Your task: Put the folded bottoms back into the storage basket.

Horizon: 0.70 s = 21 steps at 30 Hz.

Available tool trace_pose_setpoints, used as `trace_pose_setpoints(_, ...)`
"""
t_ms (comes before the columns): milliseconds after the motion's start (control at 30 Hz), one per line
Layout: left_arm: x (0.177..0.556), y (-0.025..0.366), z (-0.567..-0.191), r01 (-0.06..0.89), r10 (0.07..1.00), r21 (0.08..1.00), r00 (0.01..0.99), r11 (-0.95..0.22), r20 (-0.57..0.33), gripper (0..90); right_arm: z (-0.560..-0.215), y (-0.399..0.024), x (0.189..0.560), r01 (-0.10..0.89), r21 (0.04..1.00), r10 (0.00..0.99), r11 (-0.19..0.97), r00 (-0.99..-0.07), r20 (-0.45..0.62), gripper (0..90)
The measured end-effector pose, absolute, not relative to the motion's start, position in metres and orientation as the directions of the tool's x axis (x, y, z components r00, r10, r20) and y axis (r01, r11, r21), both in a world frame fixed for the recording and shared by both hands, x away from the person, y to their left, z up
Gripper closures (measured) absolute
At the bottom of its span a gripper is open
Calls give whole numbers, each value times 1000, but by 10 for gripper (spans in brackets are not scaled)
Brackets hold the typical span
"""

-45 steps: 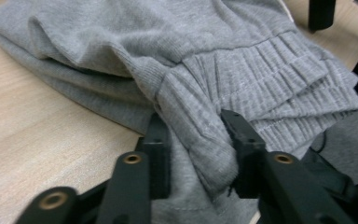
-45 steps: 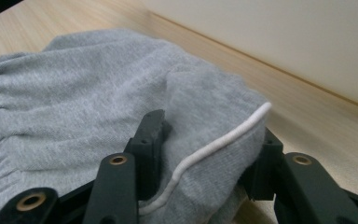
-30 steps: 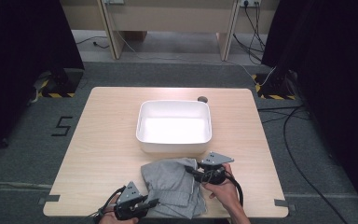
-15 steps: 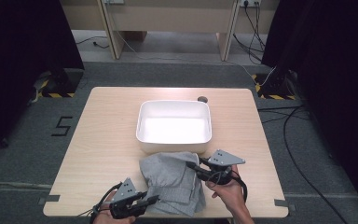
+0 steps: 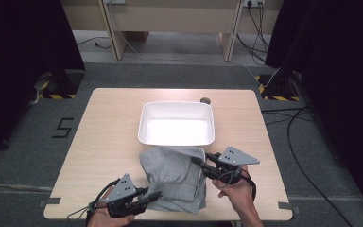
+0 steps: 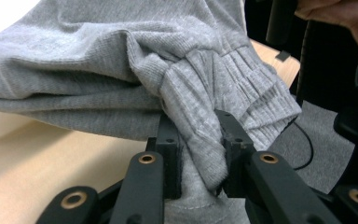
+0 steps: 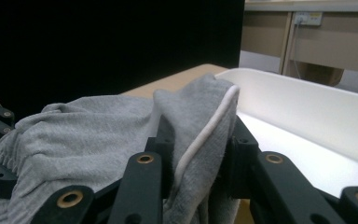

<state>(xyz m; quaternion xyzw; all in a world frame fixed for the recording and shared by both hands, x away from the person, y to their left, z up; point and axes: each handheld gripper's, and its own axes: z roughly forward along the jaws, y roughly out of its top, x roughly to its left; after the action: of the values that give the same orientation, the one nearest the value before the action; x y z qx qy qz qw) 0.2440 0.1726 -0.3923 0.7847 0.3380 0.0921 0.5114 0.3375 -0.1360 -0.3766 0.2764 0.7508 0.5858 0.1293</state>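
A grey folded garment (image 5: 175,175) with ribbed cuffs and a white piped edge lies at the table's near edge, its far end touching a white rectangular tub (image 5: 177,124). My left gripper (image 5: 157,195) is shut on the garment's near ribbed part (image 6: 200,140) at its front left. On the garment's right side, my right gripper (image 5: 198,160) is shut on a fold with the white piping (image 7: 200,140), lifted close to the tub's near wall (image 7: 307,107). The tub looks empty.
The light wooden table (image 5: 99,137) has bare room to the left and right of the tub. A small dark round object (image 5: 205,100) sits at the table's far edge behind the tub. Cables (image 5: 307,142) run over the grey floor on the right.
The right gripper has moved away from me and to the right, drawing the garment's far end up against the tub. The left gripper has shifted slightly forward with the cloth.
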Motion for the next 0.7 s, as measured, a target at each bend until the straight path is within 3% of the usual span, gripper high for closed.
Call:
trace_pose_setpoints(133,251,174,-381,445,611,866,758,-229,-228,731,-365,-136,343,250,959,559,131,-818,137,723)
trace_pose_setpoints(700,288,178,-341,416,624,874,760,-252,-182,731,-323,-125,384,246,958,556,148,-822,126,727)
